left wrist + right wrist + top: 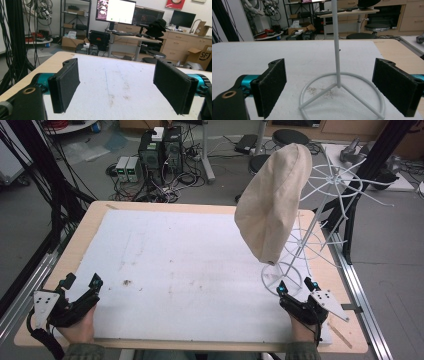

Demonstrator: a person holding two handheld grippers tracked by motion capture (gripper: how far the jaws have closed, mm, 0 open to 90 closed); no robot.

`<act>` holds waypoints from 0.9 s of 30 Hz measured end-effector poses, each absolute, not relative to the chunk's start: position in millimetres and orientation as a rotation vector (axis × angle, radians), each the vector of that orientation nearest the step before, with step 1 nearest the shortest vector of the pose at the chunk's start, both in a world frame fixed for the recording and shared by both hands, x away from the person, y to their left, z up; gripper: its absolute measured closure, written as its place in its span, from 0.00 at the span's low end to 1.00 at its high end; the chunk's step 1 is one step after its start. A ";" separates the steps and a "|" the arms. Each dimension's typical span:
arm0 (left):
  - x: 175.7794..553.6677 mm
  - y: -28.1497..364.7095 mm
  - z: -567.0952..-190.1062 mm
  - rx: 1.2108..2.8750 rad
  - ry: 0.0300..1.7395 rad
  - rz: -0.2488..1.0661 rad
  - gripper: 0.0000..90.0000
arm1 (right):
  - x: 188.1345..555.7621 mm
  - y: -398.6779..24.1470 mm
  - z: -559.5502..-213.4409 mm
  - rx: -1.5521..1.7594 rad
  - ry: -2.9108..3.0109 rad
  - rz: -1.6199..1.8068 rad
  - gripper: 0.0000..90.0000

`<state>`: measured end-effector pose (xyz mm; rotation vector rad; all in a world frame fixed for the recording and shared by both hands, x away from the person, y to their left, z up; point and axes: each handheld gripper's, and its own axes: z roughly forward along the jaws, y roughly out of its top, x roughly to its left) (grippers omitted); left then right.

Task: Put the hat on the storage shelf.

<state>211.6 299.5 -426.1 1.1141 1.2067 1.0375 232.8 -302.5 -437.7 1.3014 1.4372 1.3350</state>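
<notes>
In the high view, the left gripper (80,281) rests at the near left corner of the white mat (190,270), jaws spread wide with nothing between them. The right gripper (295,286) sits at the near right, jaws apart, just short of the white wire stand (300,245), whose tilted pole carries a beige hat (272,205) well above the mat.

The left gripper view gives its black pads (65,85) standing wide over bare, faintly stained mat, with desks and monitors beyond.

The right gripper view brings out the stand's ring base (342,96) and upright pole between the open pads (270,87), untouched.
</notes>
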 end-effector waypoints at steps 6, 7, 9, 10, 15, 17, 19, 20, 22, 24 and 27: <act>209.5 298.5 -425.3 1.114 1.195 1.047 0.23 | 232.1 -301.5 -437.2 1.296 1.438 1.337 0.13; 209.2 298.6 -425.2 1.113 1.195 1.046 0.23 | 232.2 -301.5 -437.1 1.297 1.440 1.337 0.13; 209.1 298.6 -425.3 1.106 1.196 1.045 0.23 | 232.2 -301.2 -437.2 1.301 1.441 1.339 0.13; 209.0 298.7 -425.4 1.105 1.196 1.044 0.23 | 232.2 -301.1 -437.3 1.303 1.443 1.341 0.13; 209.6 298.3 -425.8 1.108 1.192 1.043 0.23 | 232.8 -301.8 -437.7 1.306 1.441 1.342 0.13; 210.0 298.3 -425.8 1.109 1.192 1.045 0.23 | 232.9 -301.9 -437.7 1.307 1.440 1.343 0.13; 210.4 298.3 -426.0 1.107 1.191 1.047 0.23 | 233.1 -301.8 -437.7 1.307 1.439 1.344 0.13; 210.6 298.5 -426.0 1.108 1.191 1.048 0.23 | 233.1 -301.4 -437.7 1.307 1.442 1.348 0.13; 210.9 298.7 -426.2 1.104 1.194 1.046 0.23 | 233.5 -300.8 -437.8 1.307 1.446 1.345 0.13; 211.0 298.7 -426.4 1.109 1.195 1.048 0.23 | 233.8 -300.7 -438.0 1.304 1.450 1.344 0.13; 211.6 298.5 -426.8 1.111 1.194 1.044 0.23 | 234.2 -301.1 -438.2 1.305 1.448 1.347 0.13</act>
